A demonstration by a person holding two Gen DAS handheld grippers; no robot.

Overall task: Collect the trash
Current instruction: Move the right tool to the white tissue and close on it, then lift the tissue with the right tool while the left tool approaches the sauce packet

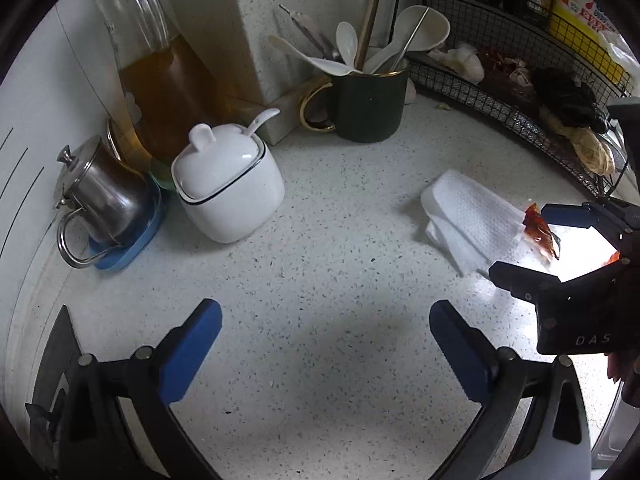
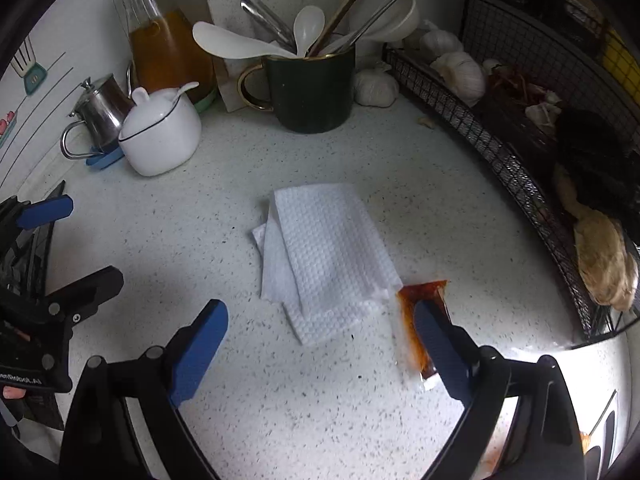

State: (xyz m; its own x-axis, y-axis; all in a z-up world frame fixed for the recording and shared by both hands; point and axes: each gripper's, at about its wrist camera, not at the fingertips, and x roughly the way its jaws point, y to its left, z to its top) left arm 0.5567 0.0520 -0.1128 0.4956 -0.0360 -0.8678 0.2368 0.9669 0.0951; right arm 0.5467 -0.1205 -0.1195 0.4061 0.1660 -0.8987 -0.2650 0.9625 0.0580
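Trash, two pieces: folded paper towel [image 2: 324, 256] lying flat mid-counter, and a torn sauce sachet [image 2: 420, 328] smeared red-orange, touching the towel's near corner; both loose on the speckled countertop [image 2: 280, 400].

Right gripper [image 2: 320, 344] spread wide, nothing held, one blue pad [image 2: 436, 340] over the sachet, the other short of the towel; left gripper [image 1: 326, 344] fully open too, empty, over bare counter, well apart from the towel [image 1: 472, 220].

Likely trouble: pinching the sachet at its open end, squeezing sauce onto pads and counter; closing across both pieces at once, catching only a towel layer and dragging the sachet; sliding the thin sachet instead of lifting it, since flat against the stone.

Nearby: wire basket [image 2: 500, 152] with garlic to the right, close enough to snag a finger on a wide swing; dark mug [image 2: 316, 92] of utensils, white lidded jar [image 2: 160, 136], steel pot [image 2: 100, 108] and oil bottle [image 2: 168, 48] at the back, clear of the approach.
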